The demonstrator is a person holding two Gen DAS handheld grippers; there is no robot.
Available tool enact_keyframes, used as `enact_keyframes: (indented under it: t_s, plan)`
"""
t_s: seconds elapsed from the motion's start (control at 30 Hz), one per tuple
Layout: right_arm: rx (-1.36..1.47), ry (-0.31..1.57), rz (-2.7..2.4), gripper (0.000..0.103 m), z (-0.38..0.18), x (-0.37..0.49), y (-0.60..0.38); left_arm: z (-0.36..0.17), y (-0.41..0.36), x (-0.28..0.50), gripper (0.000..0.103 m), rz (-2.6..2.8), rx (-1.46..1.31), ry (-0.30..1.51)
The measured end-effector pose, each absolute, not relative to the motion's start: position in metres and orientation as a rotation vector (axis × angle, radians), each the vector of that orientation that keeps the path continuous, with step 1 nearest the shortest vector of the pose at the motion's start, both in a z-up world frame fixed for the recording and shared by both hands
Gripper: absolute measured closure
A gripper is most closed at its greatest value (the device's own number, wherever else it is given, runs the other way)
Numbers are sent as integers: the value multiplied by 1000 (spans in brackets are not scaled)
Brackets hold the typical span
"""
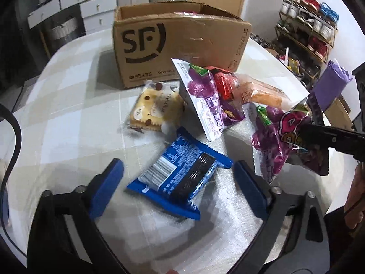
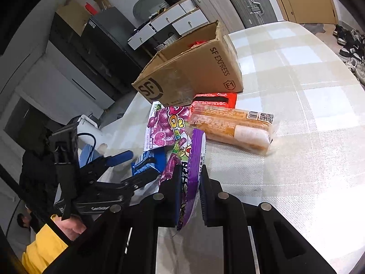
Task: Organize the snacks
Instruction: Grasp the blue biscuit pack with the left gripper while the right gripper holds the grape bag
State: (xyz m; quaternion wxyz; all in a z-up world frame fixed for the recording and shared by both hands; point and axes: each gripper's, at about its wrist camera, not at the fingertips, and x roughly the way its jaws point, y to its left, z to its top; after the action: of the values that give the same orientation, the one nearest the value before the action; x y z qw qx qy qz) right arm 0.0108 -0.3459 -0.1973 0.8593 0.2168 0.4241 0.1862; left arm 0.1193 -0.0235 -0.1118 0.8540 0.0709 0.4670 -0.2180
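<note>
**A:** Left to right, what room is there?

**B:** The table (image 1: 68, 118) is bare on its left, up to its curved edge. The cardboard box (image 1: 180, 43) stands at the back, top open. The yellow biscuit pack (image 1: 152, 111) lies just in front of it, with clear cloth around it.

**A:** And the left gripper (image 1: 178, 178)?

**B:** Its jaws are spread wide, either side of the blue snack packet (image 1: 178, 178), pads not touching it. The packet lies flat, long axis running diagonally from near-left to far-right.

**A:** Further right?

**B:** A crowded pile: a purple grape pouch (image 1: 205, 98) leaning over a red pack (image 1: 224, 84), then the orange bread pack (image 2: 232, 125), its long axis across the table.

**A:** The right gripper (image 2: 190, 191)?

**B:** Clamped on a purple candy bag (image 2: 194, 159), held edge-up above the table. Beyond it the cloth is open to the far-right edge.
</note>
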Motion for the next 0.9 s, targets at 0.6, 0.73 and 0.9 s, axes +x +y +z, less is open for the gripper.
enact_keyframes:
  t_s: [0.6,0.73,0.9]
  plan:
    - [459,907,390,89,-201,11,-344,-111,-22,101,64,-536,190,970]
    - [461,909,382,89,-202,11,-345,-103,-21,93,64,-562,175,952]
    - [463,895,388,89,-201,10,-346,-96,-19,74,64,-549,158,944]
